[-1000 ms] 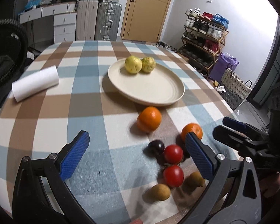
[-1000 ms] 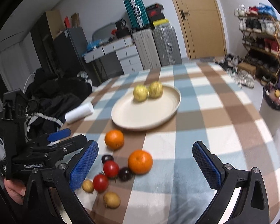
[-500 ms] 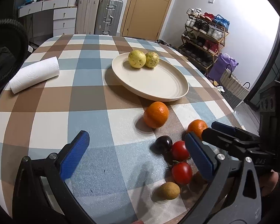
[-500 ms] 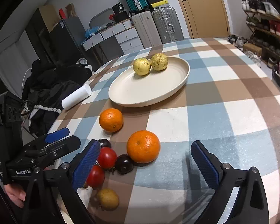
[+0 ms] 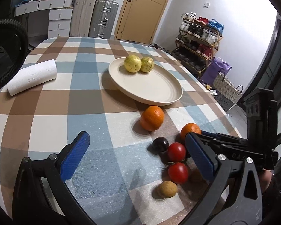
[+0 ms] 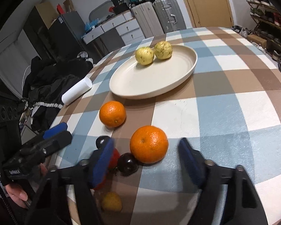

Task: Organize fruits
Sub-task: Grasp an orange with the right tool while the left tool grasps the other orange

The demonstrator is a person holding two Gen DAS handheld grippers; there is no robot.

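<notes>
A round table (image 5: 46, 97) under a blue, brown and white checked cloth carries a cream plate (image 5: 159, 91), a paper towel roll (image 5: 32, 76) lying on its side, two oranges (image 6: 149, 144) (image 6: 112, 114), two red tomatoes (image 5: 176, 151), a dark plum (image 5: 160, 145) and a small brown fruit (image 5: 167, 189).

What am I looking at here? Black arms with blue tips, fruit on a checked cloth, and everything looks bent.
No robot: a person holds a hand-held claw in each hand, and each claw carries a wide-angle camera looking along its blue pads, which bends the picture. The left claw stands open and holds nothing. The right claw has just been closing around the nearer orange, though its pads do not press it yet. On the tablecloth lie a second orange, tomatoes, dark plums, a paper roll, and a plate holding two yellow fruits.
</notes>
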